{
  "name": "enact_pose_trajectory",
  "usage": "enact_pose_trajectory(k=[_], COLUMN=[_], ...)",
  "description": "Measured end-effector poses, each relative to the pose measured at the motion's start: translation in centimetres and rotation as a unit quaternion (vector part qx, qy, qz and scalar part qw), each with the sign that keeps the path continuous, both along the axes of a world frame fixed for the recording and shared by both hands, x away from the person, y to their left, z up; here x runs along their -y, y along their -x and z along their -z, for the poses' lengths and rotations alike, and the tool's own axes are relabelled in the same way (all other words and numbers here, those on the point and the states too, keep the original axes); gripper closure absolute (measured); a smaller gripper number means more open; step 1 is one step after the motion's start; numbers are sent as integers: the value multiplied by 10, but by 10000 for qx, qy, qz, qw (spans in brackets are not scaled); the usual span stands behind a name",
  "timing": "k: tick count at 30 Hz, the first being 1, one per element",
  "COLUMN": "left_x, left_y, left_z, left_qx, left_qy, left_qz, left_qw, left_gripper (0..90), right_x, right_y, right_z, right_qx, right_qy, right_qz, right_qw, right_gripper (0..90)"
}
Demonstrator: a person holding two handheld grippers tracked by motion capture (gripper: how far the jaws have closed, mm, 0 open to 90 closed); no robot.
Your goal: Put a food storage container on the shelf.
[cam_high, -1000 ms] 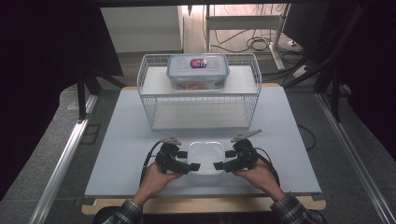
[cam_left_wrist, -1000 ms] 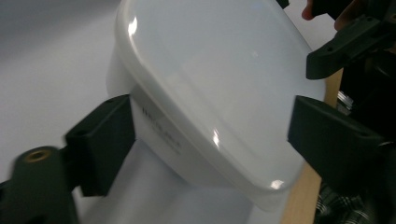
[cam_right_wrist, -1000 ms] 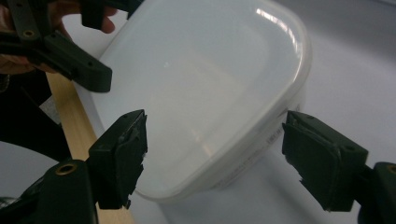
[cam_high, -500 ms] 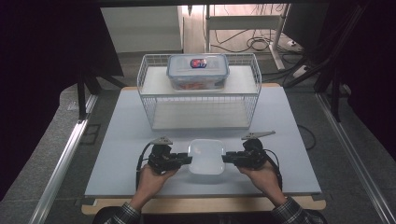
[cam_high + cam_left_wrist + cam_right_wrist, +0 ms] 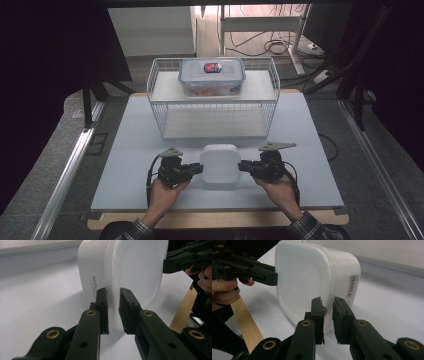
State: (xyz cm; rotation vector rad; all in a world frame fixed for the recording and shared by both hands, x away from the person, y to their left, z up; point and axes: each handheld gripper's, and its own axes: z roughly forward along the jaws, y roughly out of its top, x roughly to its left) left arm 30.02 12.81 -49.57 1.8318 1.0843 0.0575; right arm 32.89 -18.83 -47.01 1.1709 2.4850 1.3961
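Both tools — left tool (image 5: 196, 169), right tool (image 5: 244, 166) — have just closed, pinching the white container's (image 5: 219, 163) rim; lift evenly, keeping it level above the surface (image 5: 130, 150).

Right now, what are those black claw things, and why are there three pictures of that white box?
A person holds a tool in each hand: the left hand-held gripper and the right hand-held gripper. One camera looks down from above; a small camera rides on each tool and looks along its black jaws. On the table sits a white plastic container, and both tools have just been closing on its rim, one from each side. Behind stands a white wire rack with a clear lidded box on top.
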Motion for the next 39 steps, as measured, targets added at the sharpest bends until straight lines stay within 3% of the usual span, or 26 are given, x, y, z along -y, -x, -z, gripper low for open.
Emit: enact_pose_trajectory(k=[12, 24, 39], left_x=[-4, -9, -16], left_y=[-2, -12, -26], left_z=[-30, -70, -114], left_qx=[437, 782, 1096], left_qy=[-165, -188, -218], left_qz=[-22, -68, -127], left_qw=[9989, 9967, 9937], left_gripper=[786, 786, 786], right_x=[-1, -5, -11], right_y=[-5, -17, -33], right_z=[-22, -61, -104], right_qx=[385, 738, 1005], right_qy=[-212, -323, -433], right_qz=[-192, -233, -261], right_qw=[9988, 9965, 9937], right_gripper=[795, 796, 797])
